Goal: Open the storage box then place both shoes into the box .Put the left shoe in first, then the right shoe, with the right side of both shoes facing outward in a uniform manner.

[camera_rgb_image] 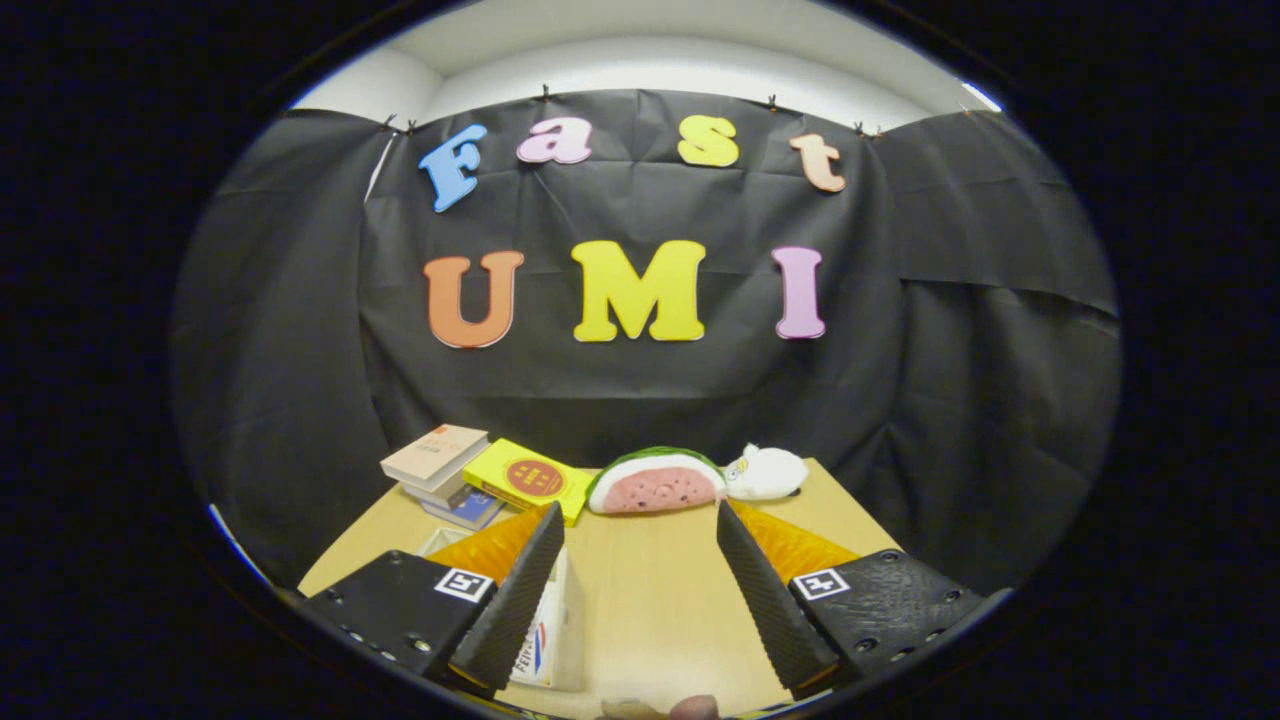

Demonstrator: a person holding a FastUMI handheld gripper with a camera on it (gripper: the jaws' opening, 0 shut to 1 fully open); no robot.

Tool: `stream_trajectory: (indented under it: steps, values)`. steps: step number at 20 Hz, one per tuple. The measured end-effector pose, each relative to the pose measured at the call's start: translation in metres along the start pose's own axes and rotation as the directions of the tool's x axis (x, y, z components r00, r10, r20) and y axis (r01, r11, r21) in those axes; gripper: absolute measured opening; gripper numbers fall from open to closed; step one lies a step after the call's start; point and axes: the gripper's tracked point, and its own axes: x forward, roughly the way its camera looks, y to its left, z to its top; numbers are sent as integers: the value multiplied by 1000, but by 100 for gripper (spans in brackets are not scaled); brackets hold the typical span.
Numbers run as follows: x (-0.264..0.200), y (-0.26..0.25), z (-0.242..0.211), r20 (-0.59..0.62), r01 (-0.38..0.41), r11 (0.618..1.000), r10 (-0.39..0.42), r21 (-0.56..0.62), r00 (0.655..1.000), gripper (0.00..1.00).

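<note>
My gripper (pixel 638 510) is open, its two ribbed black fingers (pixel 515 595) spread wide over the wooden table (pixel 650 610) with nothing between them. A white box (pixel 550 625) with a printed side sits low on the table, mostly hidden behind the left finger; I cannot tell whether it is open. Two small rounded shapes (pixel 660 708), tan and pinkish, peek in at the near edge of the table below the fingers; what they are is unclear.
Along the table's far edge, beyond the fingers, lie a stack of books (pixel 435 458), a flat yellow box (pixel 525 478), a watermelon-slice plush (pixel 655 485) and a small white plush (pixel 768 472). Black cloth hangs behind them.
</note>
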Motion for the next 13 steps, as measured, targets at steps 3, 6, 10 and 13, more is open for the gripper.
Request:
stream_trajectory:
  steps: [3, 6, 10, 13]
  values:
    - [-9, -18, -1, 23, 22, 1000, -22, 12, 999, 93]
    - [-16, -32, -3, 42, 29, 999, -29, 17, 999, 93]
    - [-19, -39, -2, 75, 31, 999, -31, 10, 997, 93]
    - [-20, -39, -6, 67, 23, 1000, -25, 20, 997, 93]
